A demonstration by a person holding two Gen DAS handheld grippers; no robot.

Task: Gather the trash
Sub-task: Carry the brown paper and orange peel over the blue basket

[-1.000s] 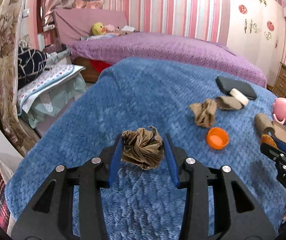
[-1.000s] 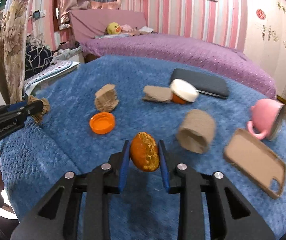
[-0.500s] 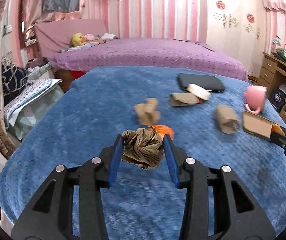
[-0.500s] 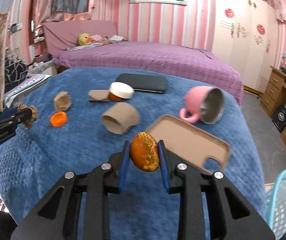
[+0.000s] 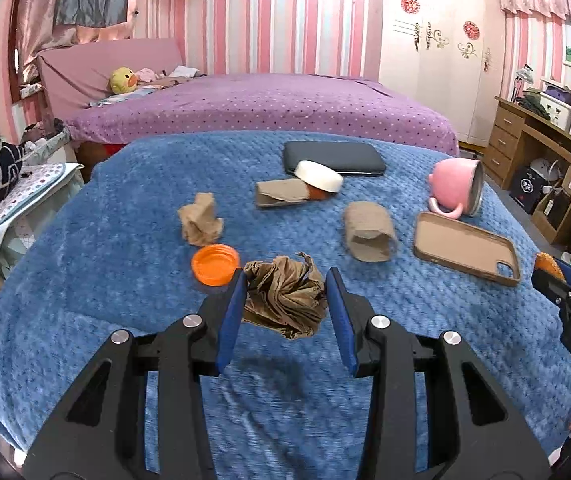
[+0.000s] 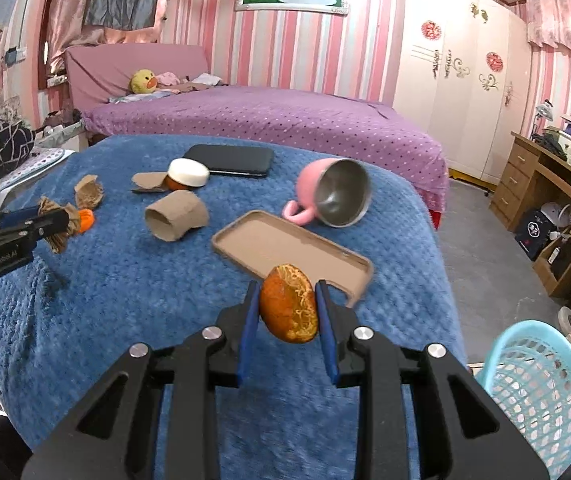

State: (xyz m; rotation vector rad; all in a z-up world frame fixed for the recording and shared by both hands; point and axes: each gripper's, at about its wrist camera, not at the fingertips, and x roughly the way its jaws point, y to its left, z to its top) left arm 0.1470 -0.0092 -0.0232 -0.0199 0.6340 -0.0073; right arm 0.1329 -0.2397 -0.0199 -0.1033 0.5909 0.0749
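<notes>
The left tongs point(image 5: 284, 300) were closed on a crumpled brown paper wad point(image 5: 283, 298), held clear above the blue-covered tabletop point(image 5: 125, 200). The right tongs point(image 6: 287, 308) pinched an orange peel point(image 6: 288, 304) the same way, above the near edge of a tan phone case point(image 6: 285, 246). On the cover lay a cardboard tube point(image 5: 369, 232), an orange cap point(image 5: 215, 264), a torn cardboard scrap point(image 5: 200, 220) and a tipped pink mug point(image 6: 331, 198). A light blue basket point(image 6: 537, 392) stood on the floor at lower right, beside the tabletop.
</notes>
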